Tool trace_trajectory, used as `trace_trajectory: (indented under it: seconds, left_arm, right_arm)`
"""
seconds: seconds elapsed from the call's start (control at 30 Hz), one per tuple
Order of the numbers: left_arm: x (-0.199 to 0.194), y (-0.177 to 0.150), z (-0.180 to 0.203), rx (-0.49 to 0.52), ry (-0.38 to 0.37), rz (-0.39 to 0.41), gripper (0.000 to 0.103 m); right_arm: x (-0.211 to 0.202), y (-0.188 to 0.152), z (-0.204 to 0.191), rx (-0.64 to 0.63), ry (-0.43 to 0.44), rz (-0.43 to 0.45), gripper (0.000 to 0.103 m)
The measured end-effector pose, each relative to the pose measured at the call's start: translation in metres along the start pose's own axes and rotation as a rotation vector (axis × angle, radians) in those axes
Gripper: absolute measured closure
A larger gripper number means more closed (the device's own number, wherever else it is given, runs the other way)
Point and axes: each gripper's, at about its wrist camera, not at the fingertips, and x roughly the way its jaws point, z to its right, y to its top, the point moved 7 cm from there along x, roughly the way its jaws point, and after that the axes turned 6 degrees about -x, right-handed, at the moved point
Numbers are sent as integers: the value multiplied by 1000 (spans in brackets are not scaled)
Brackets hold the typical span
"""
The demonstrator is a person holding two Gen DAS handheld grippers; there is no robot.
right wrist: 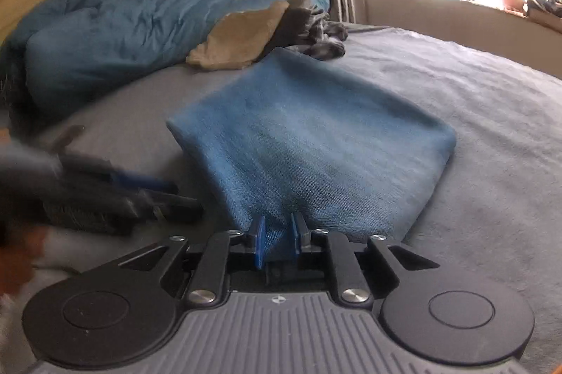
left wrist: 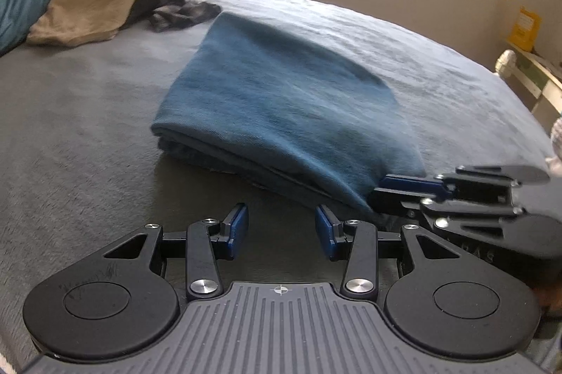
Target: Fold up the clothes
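Blue garment (right wrist: 316, 142): soft, limp, light; grab hems. Right gripper (right wrist: 279, 238) jaws slack around its 6 o'clock corner, left gripper (left wrist: 281, 226) half-open, empty.

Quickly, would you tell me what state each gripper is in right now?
Left gripper: open, nothing between its jaws.
Right gripper: jaws narrow, corner of the blue folded garment between them; grip cannot be told.

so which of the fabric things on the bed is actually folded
The blue garment in the middle of the grey bed sheet: flat, stacked layers with a neat edge. The tan cloth and dark striped cloth behind it lie crumpled.
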Motion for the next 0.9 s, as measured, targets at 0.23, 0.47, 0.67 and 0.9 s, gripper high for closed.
trace_trajectory:
  seconds: [0.23, 0.47, 0.67, 0.9]
  left_arm:
    - [-11, 18, -19, -89, 30, 79, 61]
    - [-25, 45, -40, -185, 50, 219, 62]
    - [-4, 45, -49, -148, 127, 149, 62]
    - [0, 36, -71, -173, 259, 94, 65]
  right_arm:
    - [4, -3, 0, -7, -6, -10, 87]
    - [1, -5, -1, -5, -11, -12, 87]
    - [3, -4, -1, 1, -15, -17, 87]
    - [3, -4, -1, -1, -18, -22, 87]
